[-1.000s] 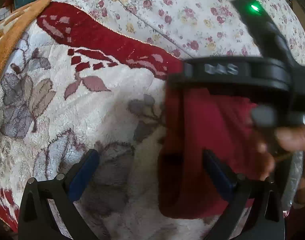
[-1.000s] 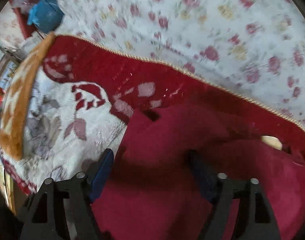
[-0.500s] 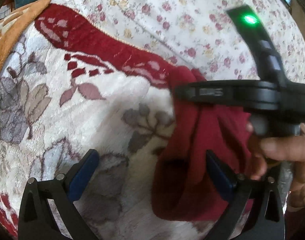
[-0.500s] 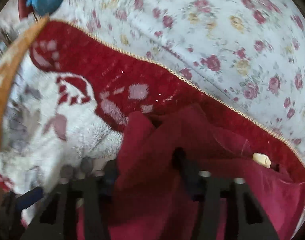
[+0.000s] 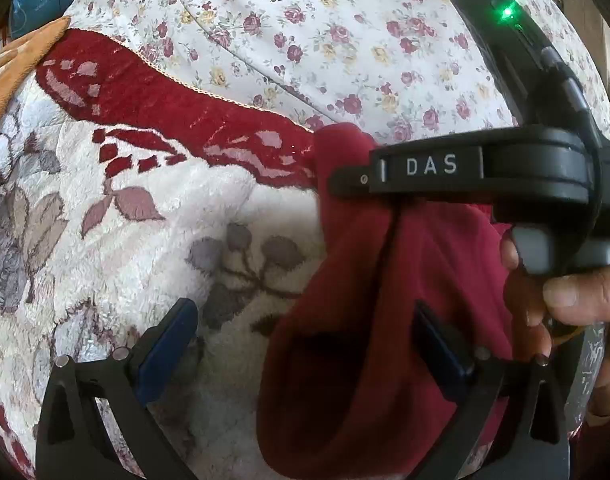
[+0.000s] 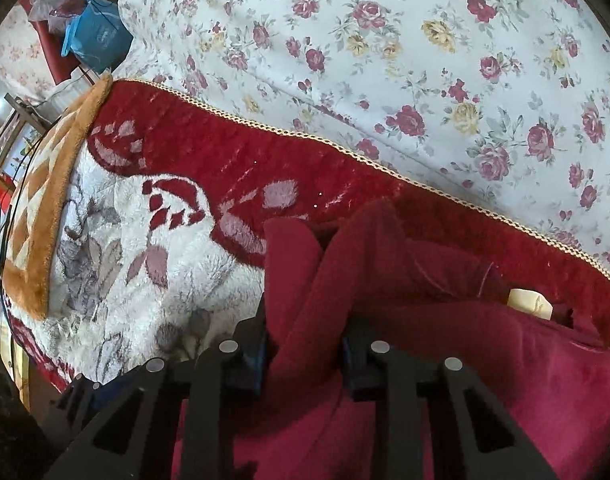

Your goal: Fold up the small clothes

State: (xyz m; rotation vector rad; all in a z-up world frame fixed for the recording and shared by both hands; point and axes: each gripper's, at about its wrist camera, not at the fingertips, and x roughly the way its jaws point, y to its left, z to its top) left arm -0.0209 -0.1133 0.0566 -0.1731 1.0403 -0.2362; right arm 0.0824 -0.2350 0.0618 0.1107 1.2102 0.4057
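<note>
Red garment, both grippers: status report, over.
Right gripper shut on red garment, bunched fold lifted. Left gripper open, empty, over the blanket. Nothing in the way.

A small dark red fleece garment (image 6: 445, 344) is seen bunched and creased, one fold drawn up into a ridge while the rest is spread over the plush blanket. A pale label is shown near its far edge.

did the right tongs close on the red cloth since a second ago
Yes. The right tongs were open astride the red cloth; now they pinch a fold, lifted off the blanket.
</note>
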